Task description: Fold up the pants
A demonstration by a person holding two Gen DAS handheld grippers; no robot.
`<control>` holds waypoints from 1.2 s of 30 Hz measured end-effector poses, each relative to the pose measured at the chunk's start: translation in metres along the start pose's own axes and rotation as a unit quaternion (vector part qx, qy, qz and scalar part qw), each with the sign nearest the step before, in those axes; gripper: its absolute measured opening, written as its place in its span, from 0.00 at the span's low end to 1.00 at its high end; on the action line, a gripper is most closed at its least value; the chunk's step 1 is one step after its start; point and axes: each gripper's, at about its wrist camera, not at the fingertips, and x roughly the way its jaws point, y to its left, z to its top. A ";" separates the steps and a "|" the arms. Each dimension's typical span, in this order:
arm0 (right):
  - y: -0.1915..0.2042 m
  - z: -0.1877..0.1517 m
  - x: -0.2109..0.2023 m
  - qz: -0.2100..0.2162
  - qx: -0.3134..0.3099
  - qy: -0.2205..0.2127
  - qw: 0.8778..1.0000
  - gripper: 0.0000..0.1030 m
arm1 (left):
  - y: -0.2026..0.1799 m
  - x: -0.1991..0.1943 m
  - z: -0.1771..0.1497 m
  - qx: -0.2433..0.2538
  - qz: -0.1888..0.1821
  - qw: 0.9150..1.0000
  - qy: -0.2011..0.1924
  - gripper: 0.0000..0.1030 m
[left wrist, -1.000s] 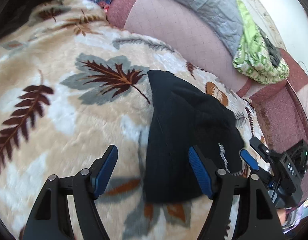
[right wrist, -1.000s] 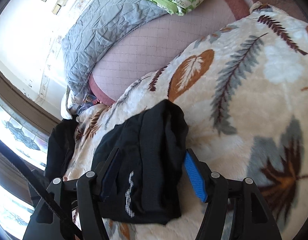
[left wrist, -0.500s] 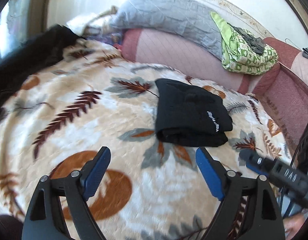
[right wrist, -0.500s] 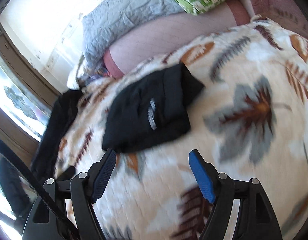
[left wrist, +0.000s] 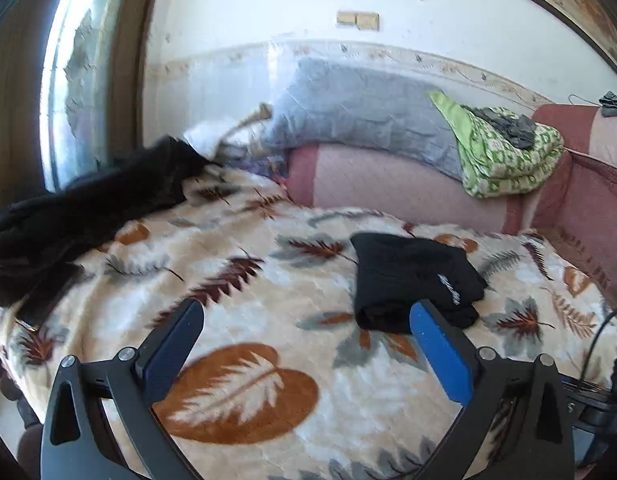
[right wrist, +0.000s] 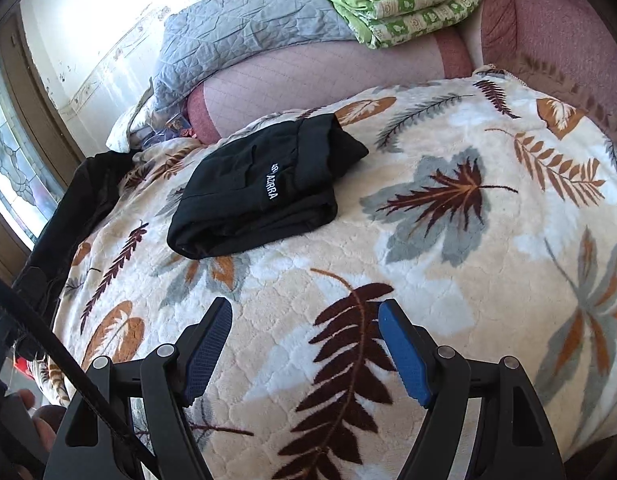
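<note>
**Folded black pants left on the leaf-print blanket, both hand-held grippers empty**

The pants (right wrist: 260, 192) are seen as a compact, roughly rectangular black bundle, folded over on itself in several layers, with the layered fold edges showing along the near side. A short line of white lettering is printed on the top face. One corner of the top layer sticks out in a point toward the far right in the right wrist view. The bundle lies flat on the blanket (right wrist: 448, 264), a plush cream cover printed with brown, rust and grey leaves, toward its far side and near the pink quilted cushion (right wrist: 320, 80) behind it.

The left hand-held gripper (left wrist: 306, 322) is held wide open, its jaws having just been opening, with nothing between them; only the blanket is seen in the gap, and the pants lie beyond the blue pad of the right-hand finger. The right hand-held gripper (right wrist: 304, 320) is also open and empty, well short of the pants.

A second dark garment (left wrist: 80, 216) is heaped at the blanket's left edge by the window. A grey quilt (left wrist: 364, 116) and a folded green patterned quilt (left wrist: 504, 152) rest on the cushion.
</note>
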 end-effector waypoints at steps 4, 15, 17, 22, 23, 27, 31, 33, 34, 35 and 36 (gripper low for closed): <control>0.001 -0.001 0.002 -0.003 -0.002 -0.002 1.000 0.79 | 0.002 -0.008 -0.001 0.010 0.033 0.998 -0.046 1.00; 0.014 -0.008 0.022 -0.015 -0.039 0.013 0.999 0.79 | -0.005 0.053 -0.032 0.026 -0.022 0.990 0.139 1.00; 0.015 -0.009 0.024 -0.020 -0.043 0.012 0.999 0.80 | -0.005 0.058 -0.036 0.022 -0.026 0.988 0.152 1.00; 0.013 -0.007 0.030 -0.029 -0.045 0.012 0.998 0.81 | -0.005 0.069 -0.043 0.019 -0.034 0.982 0.183 1.00; 0.012 -0.006 0.030 -0.031 -0.045 0.012 0.998 0.81 | -0.005 0.071 -0.045 0.017 -0.037 0.981 0.190 1.00; 0.012 -0.004 0.029 -0.041 -0.048 0.006 0.998 0.81 | -0.007 0.075 -0.047 0.016 -0.039 0.979 0.200 1.00; 0.012 -0.003 0.029 -0.048 -0.052 0.003 0.998 0.82 | -0.008 0.077 -0.049 0.018 -0.044 0.977 0.206 1.00; 0.012 -0.003 0.031 -0.049 -0.054 0.004 0.997 0.82 | -0.008 0.079 -0.050 0.020 -0.047 0.976 0.211 1.00; 0.013 -0.003 0.032 -0.049 -0.054 0.006 0.997 0.82 | -0.008 0.081 -0.050 0.021 -0.048 0.976 0.213 1.00; 0.013 -0.003 0.032 -0.049 -0.055 0.007 0.997 0.83 | -0.008 0.081 -0.051 0.021 -0.048 0.975 0.215 1.00; 0.013 -0.003 0.033 -0.049 -0.055 0.008 0.997 0.83 | -0.008 0.082 -0.051 0.021 -0.048 0.975 0.217 1.00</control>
